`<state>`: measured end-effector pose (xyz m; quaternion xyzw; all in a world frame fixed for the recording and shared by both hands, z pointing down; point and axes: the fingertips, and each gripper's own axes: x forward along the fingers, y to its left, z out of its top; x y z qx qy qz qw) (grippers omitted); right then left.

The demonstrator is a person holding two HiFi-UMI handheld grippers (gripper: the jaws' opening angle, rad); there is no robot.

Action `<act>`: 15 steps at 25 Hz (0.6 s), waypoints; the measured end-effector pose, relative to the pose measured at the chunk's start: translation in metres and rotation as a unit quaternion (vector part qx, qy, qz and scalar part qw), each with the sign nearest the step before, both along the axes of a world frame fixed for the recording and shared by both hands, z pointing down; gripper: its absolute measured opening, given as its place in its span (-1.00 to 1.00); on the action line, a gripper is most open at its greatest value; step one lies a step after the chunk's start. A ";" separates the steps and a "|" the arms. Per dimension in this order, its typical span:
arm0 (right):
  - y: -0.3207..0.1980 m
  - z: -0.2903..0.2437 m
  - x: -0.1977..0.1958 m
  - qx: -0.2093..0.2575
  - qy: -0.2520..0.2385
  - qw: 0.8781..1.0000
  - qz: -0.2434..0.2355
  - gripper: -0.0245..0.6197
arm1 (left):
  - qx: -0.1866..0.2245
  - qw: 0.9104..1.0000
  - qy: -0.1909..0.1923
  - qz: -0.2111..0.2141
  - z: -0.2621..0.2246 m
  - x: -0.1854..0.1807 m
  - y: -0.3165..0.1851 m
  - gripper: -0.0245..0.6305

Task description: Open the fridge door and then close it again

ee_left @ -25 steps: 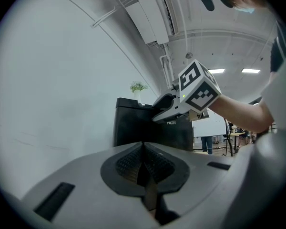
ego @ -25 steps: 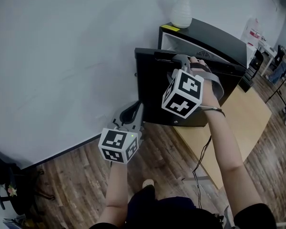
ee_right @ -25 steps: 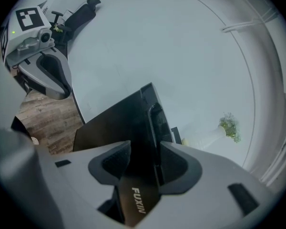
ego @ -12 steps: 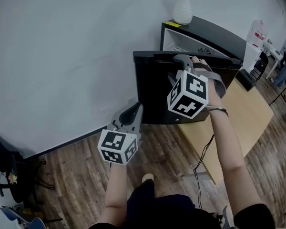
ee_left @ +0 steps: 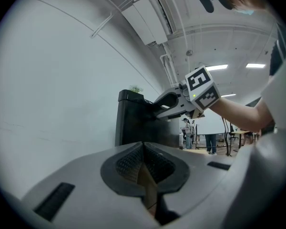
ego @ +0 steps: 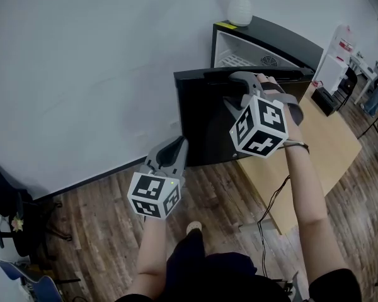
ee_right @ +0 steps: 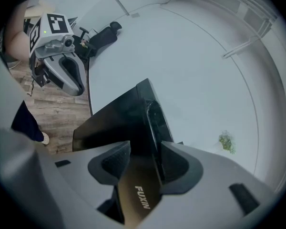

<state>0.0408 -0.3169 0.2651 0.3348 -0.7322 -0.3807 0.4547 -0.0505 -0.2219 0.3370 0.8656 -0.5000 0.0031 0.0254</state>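
A small black fridge [ego: 283, 43] stands against the white wall, its white inside [ego: 239, 52] showing at the top. Its black door [ego: 201, 118] is swung partly open toward me. My right gripper [ego: 236, 80] is shut on the door's top edge. In the right gripper view the door [ee_right: 119, 123] runs between the two pads of the right gripper [ee_right: 140, 159]. My left gripper [ego: 175, 148] hangs lower left of the door, apart from it, shut and holding nothing. The left gripper [ee_left: 143, 149] points at the door [ee_left: 138, 123].
A white vase [ego: 240, 5] stands on the fridge top. A light wooden table [ego: 321, 150] sits just right of the door, under my right arm. A cable [ego: 271, 200] hangs off its near edge. A dark chair [ego: 6, 200] stands at the far left on the wooden floor.
The door has swung wider, showing more of the white inside. My right gripper has come toward me and rightward with the door's edge. The left gripper barely moved.
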 end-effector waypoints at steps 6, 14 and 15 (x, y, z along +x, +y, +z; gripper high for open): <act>0.030 -0.001 0.009 0.003 0.002 0.999 -0.037 -0.39 | -0.002 1.000 0.003 -0.003 0.002 0.008 0.024 -0.90; 0.068 -0.002 0.027 0.023 0.009 0.998 -0.062 -0.39 | -0.002 1.000 0.008 -0.008 0.004 0.013 0.059 -0.90; 0.073 -0.002 0.029 0.028 0.011 0.998 -0.063 -0.40 | -0.004 1.000 0.008 -0.009 0.006 0.013 0.062 -0.90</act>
